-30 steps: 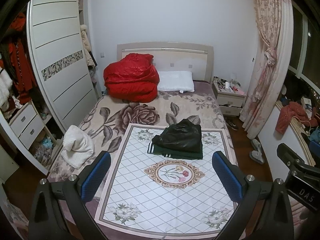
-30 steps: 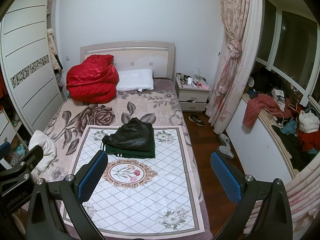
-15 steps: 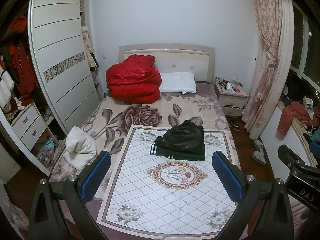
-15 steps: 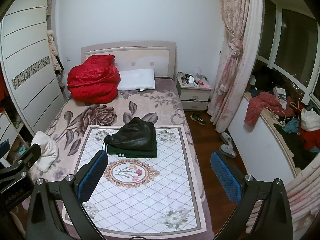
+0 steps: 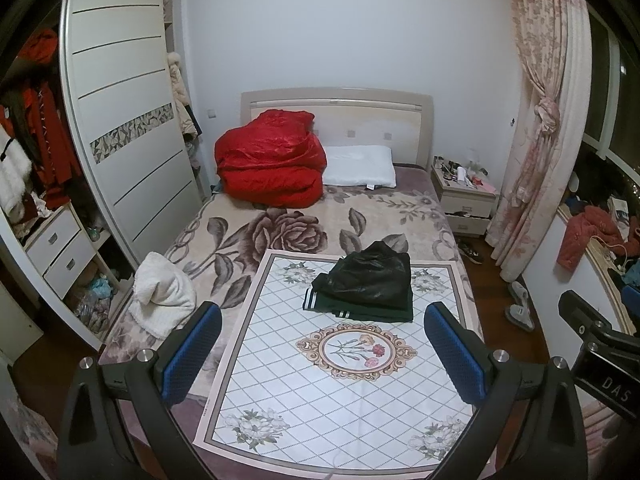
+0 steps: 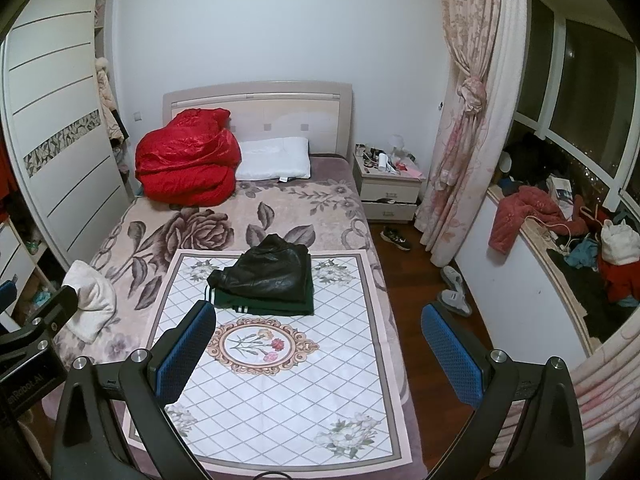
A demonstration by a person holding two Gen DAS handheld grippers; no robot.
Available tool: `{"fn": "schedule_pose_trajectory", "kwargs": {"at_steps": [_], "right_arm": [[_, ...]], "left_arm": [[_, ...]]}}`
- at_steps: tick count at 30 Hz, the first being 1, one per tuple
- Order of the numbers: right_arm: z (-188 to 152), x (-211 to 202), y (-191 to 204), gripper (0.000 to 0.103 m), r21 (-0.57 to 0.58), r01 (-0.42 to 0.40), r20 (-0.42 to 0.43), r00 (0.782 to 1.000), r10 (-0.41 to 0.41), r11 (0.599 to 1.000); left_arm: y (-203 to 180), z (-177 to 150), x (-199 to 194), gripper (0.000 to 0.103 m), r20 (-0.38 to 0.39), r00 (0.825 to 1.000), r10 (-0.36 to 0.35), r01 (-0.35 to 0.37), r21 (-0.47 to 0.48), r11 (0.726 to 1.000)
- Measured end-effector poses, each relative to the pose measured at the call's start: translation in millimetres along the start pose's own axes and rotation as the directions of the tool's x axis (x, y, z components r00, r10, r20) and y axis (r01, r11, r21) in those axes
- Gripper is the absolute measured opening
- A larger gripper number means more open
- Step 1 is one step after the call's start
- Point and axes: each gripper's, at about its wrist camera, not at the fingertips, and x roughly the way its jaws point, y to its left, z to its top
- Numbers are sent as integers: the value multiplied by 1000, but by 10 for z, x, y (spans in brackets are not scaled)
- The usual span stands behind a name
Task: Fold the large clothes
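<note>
Bedroom walls and a pale headboard framed the floral-blanketed bed (image 5: 280, 224), where a white diamond-patterned mat with a flower medallion (image 5: 344, 392) lay across the foot end. Over the last second both cameras had drifted slightly back and up, so the mat sat a little lower in each view. The folded black leather-look jacket (image 5: 372, 276) rested on a folded dark green garment with white stripes (image 5: 356, 310), the stack untouched at the mat's far end. That suggested these pieces were finished and the person was stepping away, perhaps toward the fluffy white garment (image 5: 162, 294) heaped at the bed's left edge. The left gripper (image 5: 320, 360) and right gripper (image 6: 316, 354) hung with jaws spread wide, holding nothing. The stack's lower layers stayed hidden beneath the jacket, and clothes heaped on the window ledge (image 6: 532, 216) were too jumbled to tell apart.
</note>
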Motion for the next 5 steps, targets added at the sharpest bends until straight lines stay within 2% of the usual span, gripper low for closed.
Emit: {"fn": "schedule_pose_trajectory", "kwargs": {"at_steps": [5], "right_arm": [[-26,-19,5,103,5,3,1,1000,-3,1000]], "left_arm": [[33,-4,-5,103,14,1000,7,-7,-14,1000]]}}
